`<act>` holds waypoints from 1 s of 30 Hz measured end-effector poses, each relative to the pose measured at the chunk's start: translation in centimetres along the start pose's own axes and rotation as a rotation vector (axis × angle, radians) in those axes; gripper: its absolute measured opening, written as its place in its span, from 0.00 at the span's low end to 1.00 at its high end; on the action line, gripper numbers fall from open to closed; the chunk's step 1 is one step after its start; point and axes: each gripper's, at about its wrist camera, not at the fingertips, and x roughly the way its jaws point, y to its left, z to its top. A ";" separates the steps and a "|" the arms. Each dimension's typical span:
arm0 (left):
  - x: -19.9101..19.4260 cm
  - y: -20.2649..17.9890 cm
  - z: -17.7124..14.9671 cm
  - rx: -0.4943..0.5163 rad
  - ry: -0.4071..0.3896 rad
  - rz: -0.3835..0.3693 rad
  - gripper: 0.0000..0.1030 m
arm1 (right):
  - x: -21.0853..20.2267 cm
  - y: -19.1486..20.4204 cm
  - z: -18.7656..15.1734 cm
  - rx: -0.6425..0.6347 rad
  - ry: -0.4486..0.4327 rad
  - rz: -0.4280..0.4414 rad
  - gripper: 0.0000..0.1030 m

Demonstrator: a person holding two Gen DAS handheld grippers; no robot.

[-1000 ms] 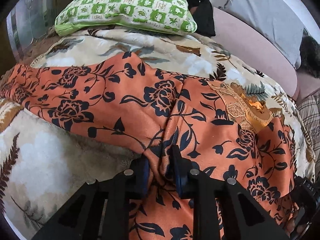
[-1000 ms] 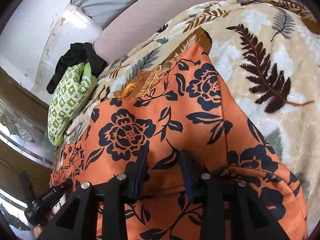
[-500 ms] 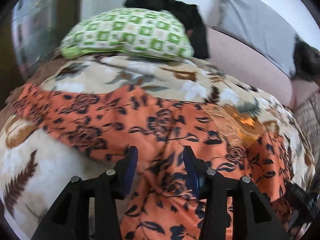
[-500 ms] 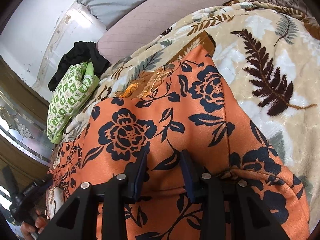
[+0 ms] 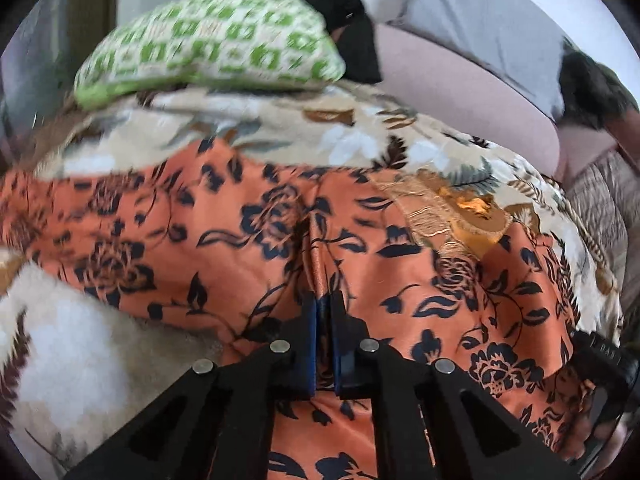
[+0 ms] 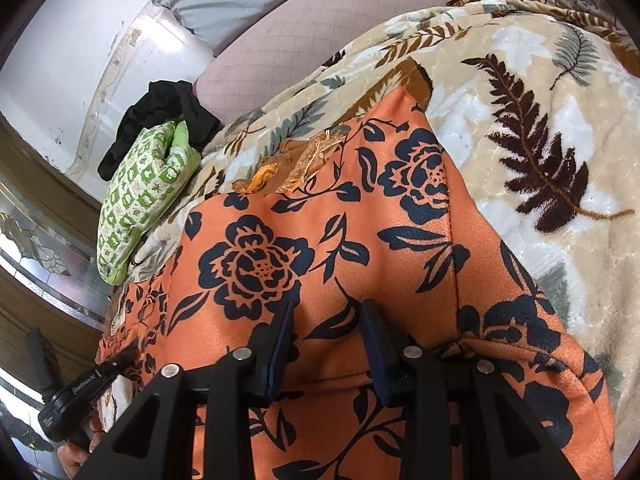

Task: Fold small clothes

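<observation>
An orange garment with a dark navy flower print [image 5: 420, 280] lies spread on a beige leaf-print blanket [image 5: 248, 128]; its embroidered gold neckline [image 5: 452, 216] points toward the back. My left gripper [image 5: 323, 300] is shut, pinching a ridge of the garment's cloth near the underarm seam. In the right wrist view the same garment [image 6: 280, 256] fills the middle. My right gripper [image 6: 326, 312] is open, with a fold of the orange cloth between its fingers. The other hand-held gripper [image 6: 76, 400] shows at the lower left.
A green-and-white patterned pillow [image 5: 208, 44] lies at the blanket's far end with a black garment [image 5: 340, 12] behind it. A grey pillow [image 5: 480, 24] and pink sheet [image 5: 460, 88] are at the back right. Wooden and glass furniture [image 6: 36, 240] stands at left.
My left gripper opened half a second ago, then closed on a ridge of the orange cloth and shifted slightly. My right gripper stayed open and barely moved.
</observation>
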 end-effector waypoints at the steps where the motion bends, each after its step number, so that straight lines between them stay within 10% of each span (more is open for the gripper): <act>1: -0.2 -0.2 0.2 0.001 -0.013 0.002 0.05 | 0.0 0.0 0.0 0.001 0.001 -0.002 0.38; 8: -3.5 2.4 1.1 -0.048 -0.194 0.212 0.05 | -0.4 0.4 0.7 0.007 0.025 -0.008 0.38; 16: -0.5 3.6 0.6 -0.080 -0.048 0.317 0.06 | 0.7 2.1 1.3 -0.048 0.047 -0.035 0.38; 19: -2.3 2.9 0.4 -0.053 -0.114 0.372 0.30 | 1.0 3.5 1.3 -0.107 0.061 -0.097 0.38; 21: -3.3 1.9 0.2 -0.011 -0.162 0.414 0.65 | 0.5 4.6 1.3 -0.116 0.059 -0.068 0.38; 30: -4.5 -0.6 0.4 0.102 -0.209 0.437 0.65 | 4.4 10.6 -1.7 -0.321 0.159 -0.115 0.39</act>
